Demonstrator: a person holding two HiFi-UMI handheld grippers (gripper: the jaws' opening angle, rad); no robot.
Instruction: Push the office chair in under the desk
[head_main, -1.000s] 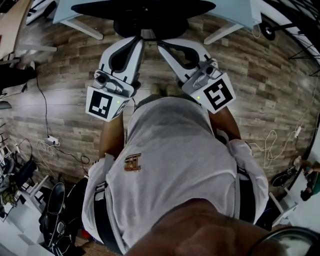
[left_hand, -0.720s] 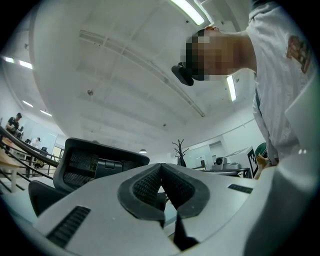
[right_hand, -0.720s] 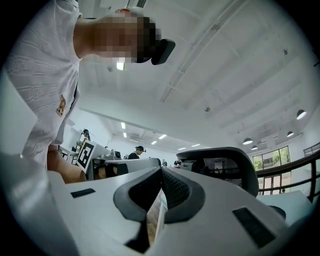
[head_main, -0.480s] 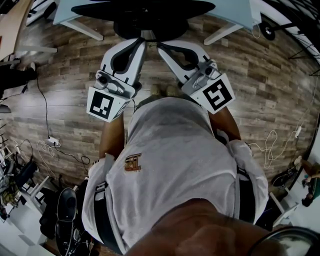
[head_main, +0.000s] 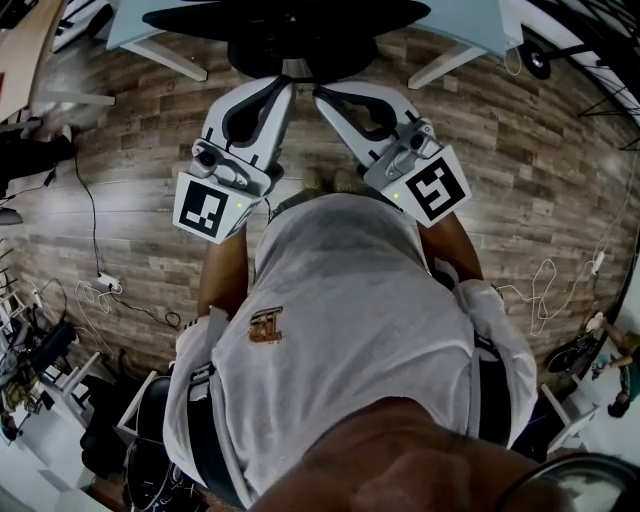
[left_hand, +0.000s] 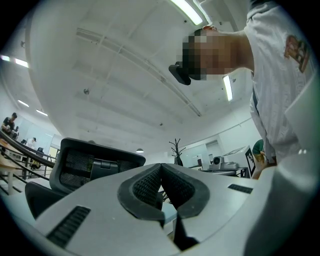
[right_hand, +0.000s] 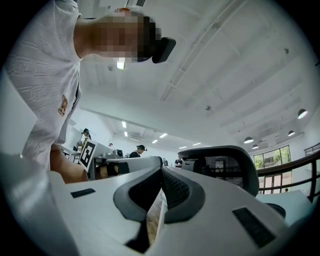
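The black office chair (head_main: 300, 48) stands at the top of the head view, its seat and back partly under the light blue desk (head_main: 470, 25). Both grippers point at it side by side. My left gripper (head_main: 284, 86) is shut and holds nothing, its tips close to the chair's rear edge. My right gripper (head_main: 320, 93) is also shut and empty, just beside it. Whether the tips touch the chair cannot be told. In the left gripper view the mesh backrest (left_hand: 90, 167) rises left of the closed jaws (left_hand: 161, 172). In the right gripper view the backrest (right_hand: 225, 167) is right of the gripper (right_hand: 161, 176).
White desk legs (head_main: 165, 55) (head_main: 440, 65) flank the chair on the wood floor (head_main: 120, 180). Cables and a power strip (head_main: 103, 282) lie at the left, and a white cable (head_main: 540, 290) at the right. Dark gear (head_main: 140, 450) stands behind me at the bottom left. People stand far off.
Both grippers stay shut in nearly the same place at the chair's back. The dark gear at the bottom left of the head view has shifted.
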